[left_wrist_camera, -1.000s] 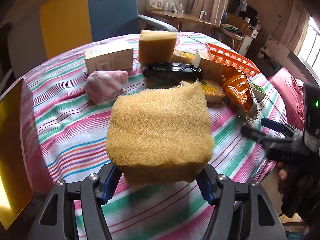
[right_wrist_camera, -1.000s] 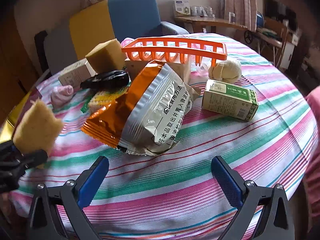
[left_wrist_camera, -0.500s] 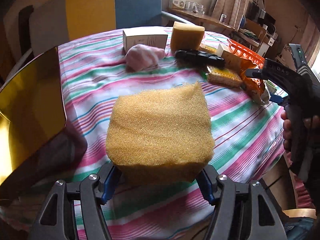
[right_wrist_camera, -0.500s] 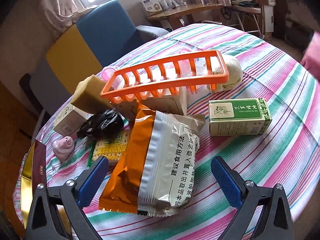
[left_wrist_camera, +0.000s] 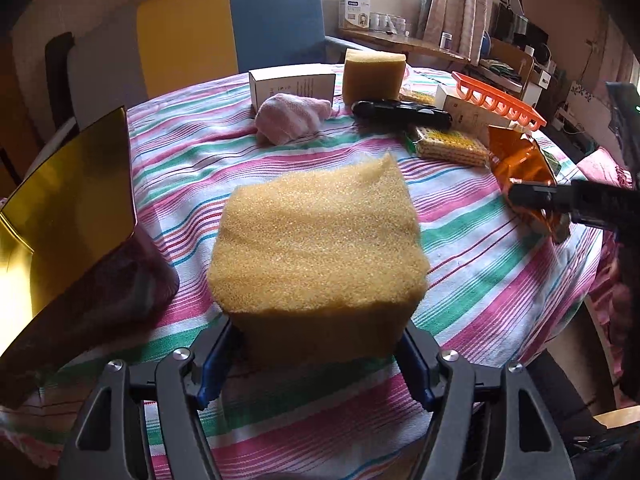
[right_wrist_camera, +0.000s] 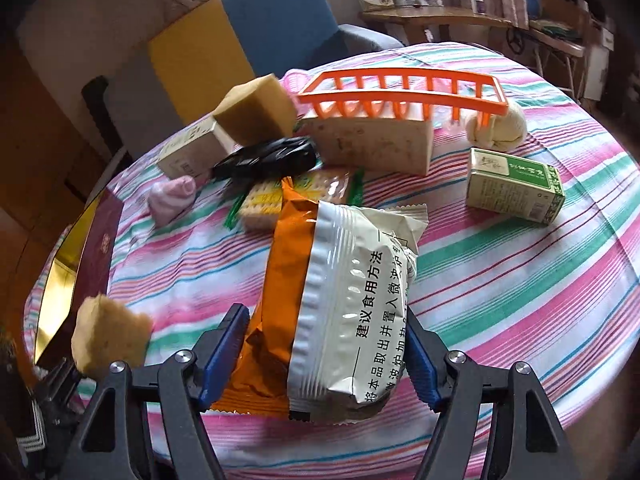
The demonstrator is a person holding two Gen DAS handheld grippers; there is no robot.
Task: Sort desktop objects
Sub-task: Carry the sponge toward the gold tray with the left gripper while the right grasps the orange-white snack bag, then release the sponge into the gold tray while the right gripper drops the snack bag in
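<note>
My left gripper (left_wrist_camera: 316, 344) is shut on a big yellow sponge (left_wrist_camera: 316, 248) and holds it above the striped tablecloth (left_wrist_camera: 500, 264), near the table's front left. The same sponge (right_wrist_camera: 108, 336) shows at the lower left of the right wrist view. An orange and white snack bag (right_wrist_camera: 352, 280) lies flat on the cloth. My right gripper (right_wrist_camera: 320, 348) straddles its near end, its jaws closing, and both blue pads touch the bag's sides. In the left wrist view a black finger of the right gripper (left_wrist_camera: 560, 196) lies across the orange bag (left_wrist_camera: 520, 160).
An open maroon box with a gold lining (left_wrist_camera: 68, 200) sits at the left edge. Further back are a second sponge (left_wrist_camera: 372, 76), a white carton (left_wrist_camera: 292, 84), a pink sock (left_wrist_camera: 292, 120), a black object (left_wrist_camera: 400, 112), crackers (left_wrist_camera: 452, 144), an orange rack (right_wrist_camera: 400, 92), a green carton (right_wrist_camera: 516, 186) and a cream sock (right_wrist_camera: 500, 128).
My right gripper came forward over the snack bag and its wide jaws closed in onto the bag's sides. The left gripper carried the sponge leftward, toward the gold-lined box.
</note>
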